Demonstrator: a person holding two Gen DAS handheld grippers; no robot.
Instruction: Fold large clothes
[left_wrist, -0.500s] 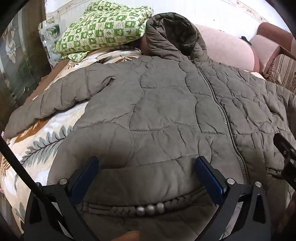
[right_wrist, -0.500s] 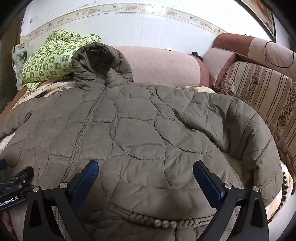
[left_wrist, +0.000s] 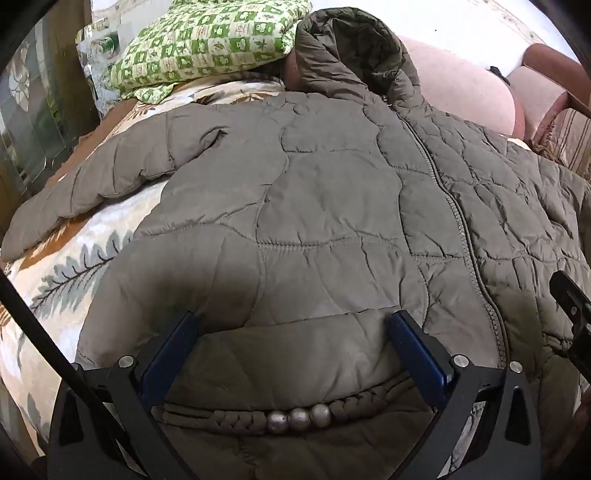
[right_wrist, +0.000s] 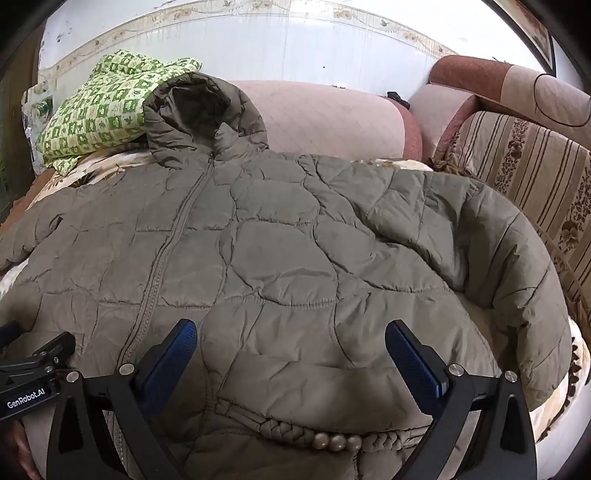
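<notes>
Fingers (left_wrist: 184, 339) of our left gripper (left_wrist: 291, 354) and right gripper (right_wrist: 288, 354) gape wide, holding nothing; the quilted jacket (left_wrist: 332, 206) lies spread ahead and beneath them. We should probably pinch both hem corners evenly, though contact is unclear.

Your left gripper (left_wrist: 291, 332) is spread wide, its blue fingers (left_wrist: 170, 354) well apart, hovering low over the near hem of the jacket (left_wrist: 332, 206), left of the zipper. Your right gripper (right_wrist: 290, 339) is spread just as wide over the same hem, right of the zipper. Neither one grasps any fabric. The two sit side by side: from each wrist view the other's black body shows at the frame edge.
</notes>
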